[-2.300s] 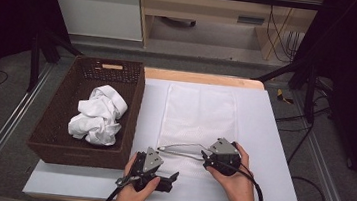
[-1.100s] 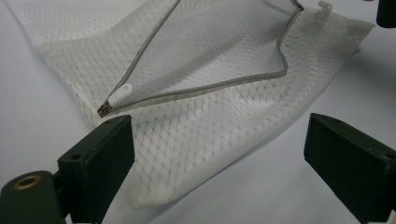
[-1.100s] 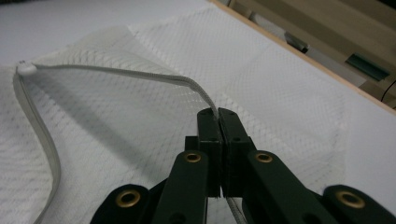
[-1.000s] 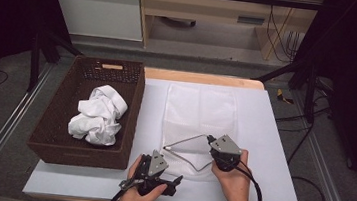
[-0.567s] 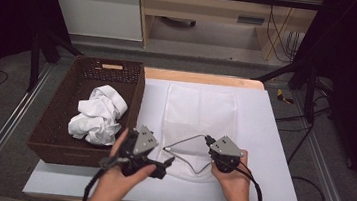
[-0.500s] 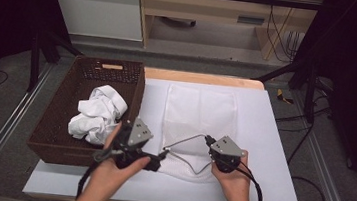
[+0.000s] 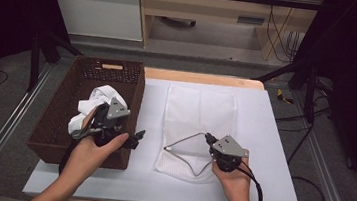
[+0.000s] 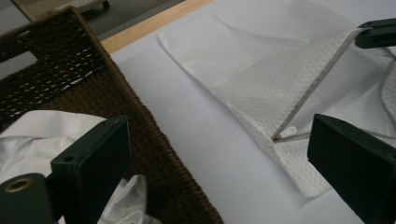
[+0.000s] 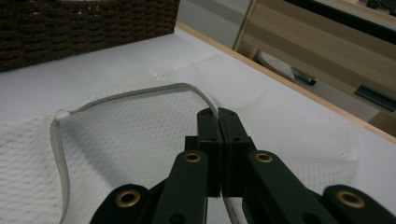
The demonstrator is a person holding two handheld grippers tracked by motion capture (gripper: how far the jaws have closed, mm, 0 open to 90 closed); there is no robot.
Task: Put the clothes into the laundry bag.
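The white mesh laundry bag's (image 7: 197, 127) rim is held raised by the closed right hand-held gripper (image 9: 218, 116); the open left hand-held gripper (image 7: 134, 139), at nine o'clock, likely fetches white crumpled cloth (image 7: 97, 103) next.

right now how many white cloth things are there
2: a mesh cloth flat on the table, its edge pinched by the right tool, and crumpled cloth in the basket; more may be bunched there.

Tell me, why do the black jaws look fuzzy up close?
In the left gripper view, the left gripper sits too near the lens, so it blurs while the mesh laundry bag stays sharper. In the right gripper view, the right gripper looks crisper and the wicker basket softens.
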